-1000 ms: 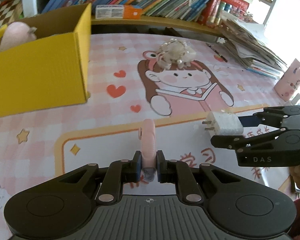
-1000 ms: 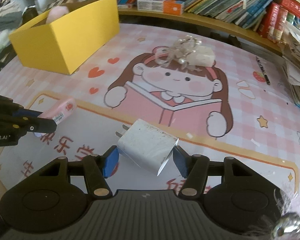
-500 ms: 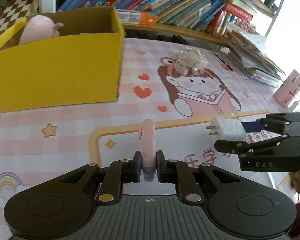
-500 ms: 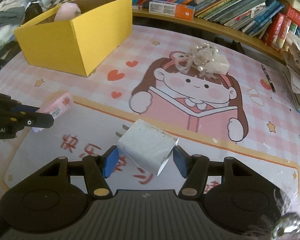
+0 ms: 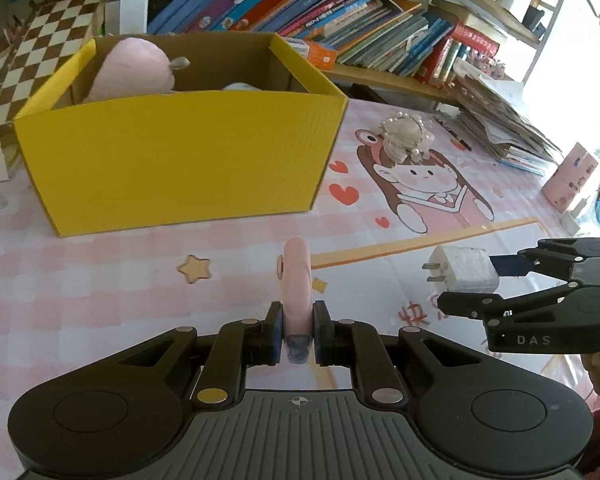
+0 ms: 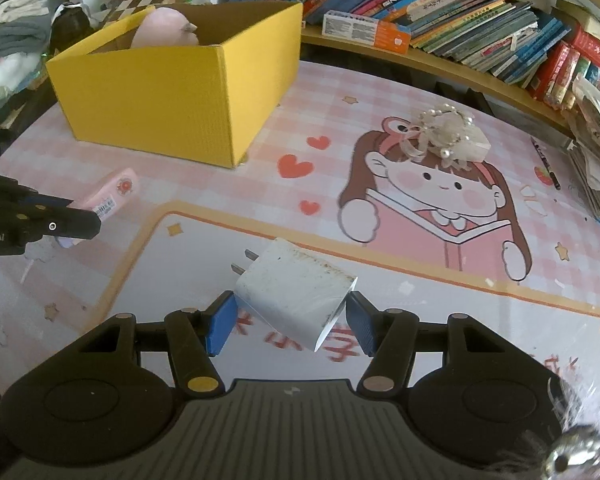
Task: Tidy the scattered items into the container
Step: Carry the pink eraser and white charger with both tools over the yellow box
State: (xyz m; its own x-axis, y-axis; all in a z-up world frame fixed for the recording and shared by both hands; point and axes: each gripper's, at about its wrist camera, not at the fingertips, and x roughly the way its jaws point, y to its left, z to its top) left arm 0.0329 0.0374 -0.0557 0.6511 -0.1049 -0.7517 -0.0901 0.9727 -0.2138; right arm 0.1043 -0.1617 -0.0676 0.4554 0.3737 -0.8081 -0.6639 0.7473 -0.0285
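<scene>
My left gripper (image 5: 297,330) is shut on a pink correction tape (image 5: 297,284), held edge-on above the mat in front of the yellow cardboard box (image 5: 180,160). The tape also shows in the right wrist view (image 6: 112,196). My right gripper (image 6: 290,322) is shut on a white plug charger (image 6: 296,294) with its prongs pointing left, held above the mat; it shows at the right of the left wrist view (image 5: 466,270). The box (image 6: 172,92) holds a pink plush toy (image 5: 132,68). A pearl hair bow (image 6: 446,134) lies on the mat to the right of the box.
A pink cartoon mat (image 6: 420,216) covers the table. Rows of books (image 6: 440,4) line the back edge, a paper stack (image 5: 500,128) sits at the right. A black pen (image 6: 544,162) lies near the stack. A small pink box (image 5: 572,182) stands at far right.
Both grippers have moved left toward the yellow box with their items held. The box now fills the upper middle of the left wrist view and its open top shows.
</scene>
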